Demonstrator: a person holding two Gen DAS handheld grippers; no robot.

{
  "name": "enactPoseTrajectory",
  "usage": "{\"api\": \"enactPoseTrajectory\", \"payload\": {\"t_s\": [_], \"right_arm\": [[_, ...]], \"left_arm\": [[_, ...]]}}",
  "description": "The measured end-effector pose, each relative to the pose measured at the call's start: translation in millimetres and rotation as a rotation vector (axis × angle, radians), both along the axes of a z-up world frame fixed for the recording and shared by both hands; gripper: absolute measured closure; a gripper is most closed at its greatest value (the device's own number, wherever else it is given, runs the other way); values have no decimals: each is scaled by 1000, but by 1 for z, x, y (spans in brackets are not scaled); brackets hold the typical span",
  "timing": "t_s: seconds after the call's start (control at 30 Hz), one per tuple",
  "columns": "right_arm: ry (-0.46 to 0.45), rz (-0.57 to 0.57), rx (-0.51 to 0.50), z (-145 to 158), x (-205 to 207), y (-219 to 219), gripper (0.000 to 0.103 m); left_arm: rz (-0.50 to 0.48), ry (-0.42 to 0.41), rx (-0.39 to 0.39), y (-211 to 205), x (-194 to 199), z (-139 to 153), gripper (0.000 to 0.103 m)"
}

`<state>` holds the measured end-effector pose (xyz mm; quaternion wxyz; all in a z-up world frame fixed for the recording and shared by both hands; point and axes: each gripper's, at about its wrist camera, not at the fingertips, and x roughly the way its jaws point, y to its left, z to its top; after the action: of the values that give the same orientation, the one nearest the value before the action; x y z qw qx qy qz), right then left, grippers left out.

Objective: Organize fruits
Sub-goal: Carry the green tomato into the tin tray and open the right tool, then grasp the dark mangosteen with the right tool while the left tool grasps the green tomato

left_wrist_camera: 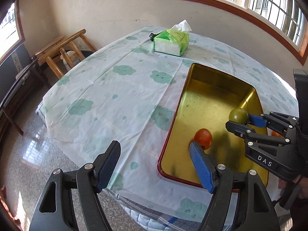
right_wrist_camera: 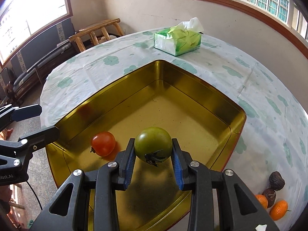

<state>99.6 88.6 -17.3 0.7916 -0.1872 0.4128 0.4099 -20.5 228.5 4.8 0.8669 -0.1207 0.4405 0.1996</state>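
Two tomatoes [right_wrist_camera: 153, 144] inside tin's rim [right_wrist_camera: 243, 113].

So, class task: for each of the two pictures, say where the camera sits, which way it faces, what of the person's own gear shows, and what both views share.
Left wrist view: sits on the left claw, looking down across the table at the gold tin; its open fingers show, plus the right claw entering from the right.
Right wrist view: sits on the right claw, facing down into the tin; its fingers are shut on the green tomato, with the left claw at the left edge.
Shared: tin, green tomato, red tomato, tissue pack.
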Motion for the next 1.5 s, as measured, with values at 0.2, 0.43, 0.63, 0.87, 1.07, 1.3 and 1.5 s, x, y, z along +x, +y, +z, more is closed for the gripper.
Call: {"api": "enactPoseTrajectory", "payload": {"t_s": [0.2,0.43,0.63,0.87,1.07,1.3,1.5], "right_arm": [[9,14,-36,-9,-1,4,70],[-8,42,-67,-11,-6,8,69],[-15,58,-85,-15,-9,12,69],[-9,76,-101,-18,-11,17,68],[-6,81,-101,-18,-12,18,66],[-43,56,-31,8,-18,2,50],[-83,-20,91,48,-35,-72,50]], "left_arm": [[14,11,-5,2,-1,-4,29],[-18,8,-21,0,-2,-5,29],[-41,8,-11,-6,-3,-6,29],[-43,34,5,-8,-5,-7,29],[-31,52,-8,-7,-8,-6,29],[-22,44,-30,-10,-11,0,29],[-70,1,-9,-27,-8,13,29]]}}
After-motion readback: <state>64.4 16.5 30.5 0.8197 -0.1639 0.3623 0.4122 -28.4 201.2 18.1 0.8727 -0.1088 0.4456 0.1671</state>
